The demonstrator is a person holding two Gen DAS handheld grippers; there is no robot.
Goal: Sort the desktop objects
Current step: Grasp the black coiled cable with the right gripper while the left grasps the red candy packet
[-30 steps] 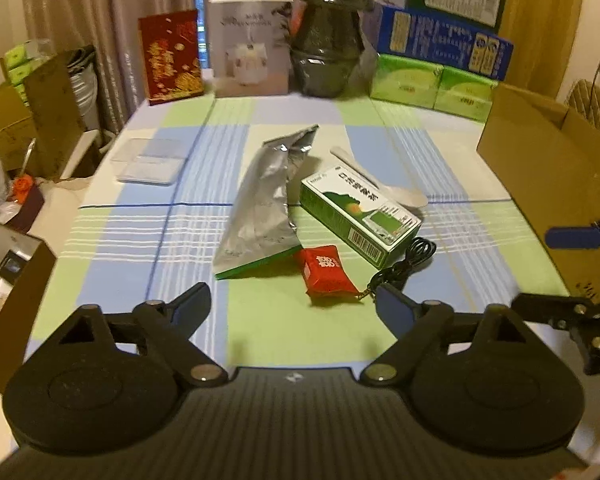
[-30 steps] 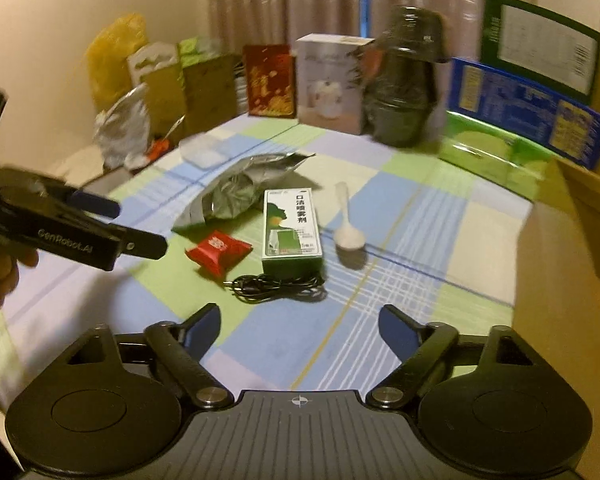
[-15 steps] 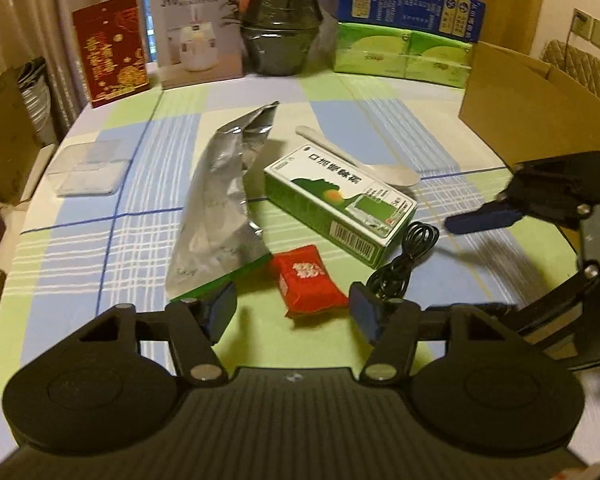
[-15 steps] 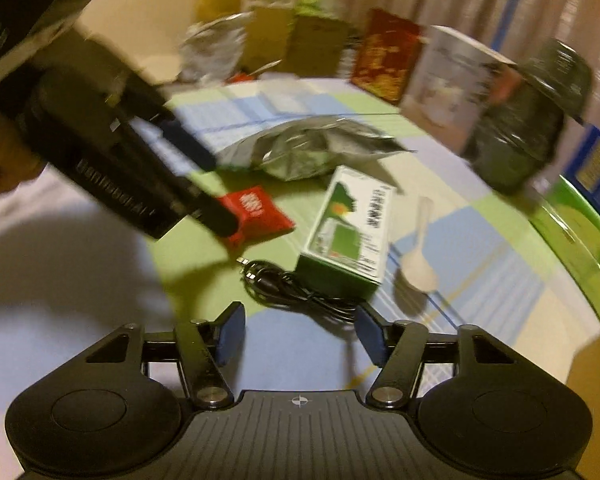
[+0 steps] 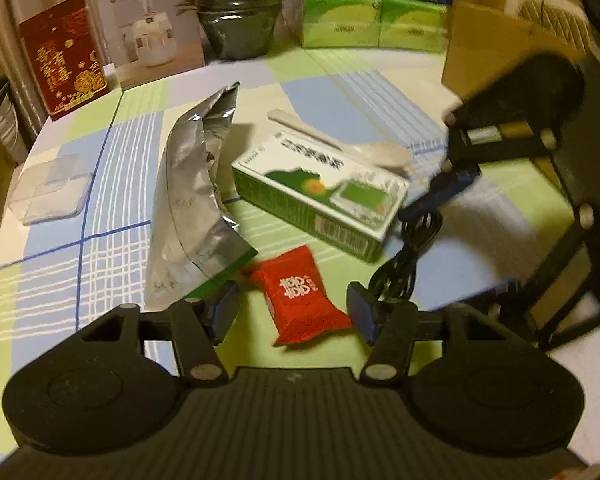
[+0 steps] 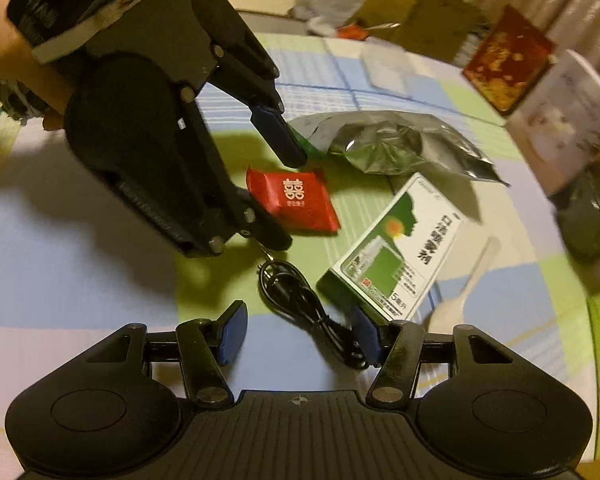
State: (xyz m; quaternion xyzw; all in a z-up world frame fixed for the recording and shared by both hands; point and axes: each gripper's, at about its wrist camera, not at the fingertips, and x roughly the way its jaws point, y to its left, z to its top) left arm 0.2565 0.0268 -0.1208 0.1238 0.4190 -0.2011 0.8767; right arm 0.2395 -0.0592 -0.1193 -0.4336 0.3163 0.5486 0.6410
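**Both grippers closing in: red packet on the left, black cable on the right**

Right now I have my left gripper (image 5: 294,312) tipped down over the red packet (image 5: 300,294), its jaws closing, with the packet lying between the blue pads but not yet pinched, as far as I can tell. The silver foil bag (image 5: 192,196) sits just off the left pad, its green bottom edge nearly touching the packet, so I want that pad to come in without catching foil.

My right gripper (image 6: 300,330) is also partly open, with a coil of the black cable (image 6: 300,304) between the pads and running up against the right-hand one; I can't tell whether it is gripped yet. The green and white box (image 6: 396,252) lies just ahead of the right pad, almost touching it, and the white spoon (image 6: 468,280) is beyond that, further right.

To do this step well, I judge:
- lower the left gripper until the pads straddle the packet's thick middle, not its crimped end
- close slowly, since the packet looks soft and could squirt forward across the checked surface (image 5: 100,264)
- keep the right pad clear of the box corner, and gather several loops of cable, not one strand
- mind the two grippers' closeness; they sit near each other and could knock
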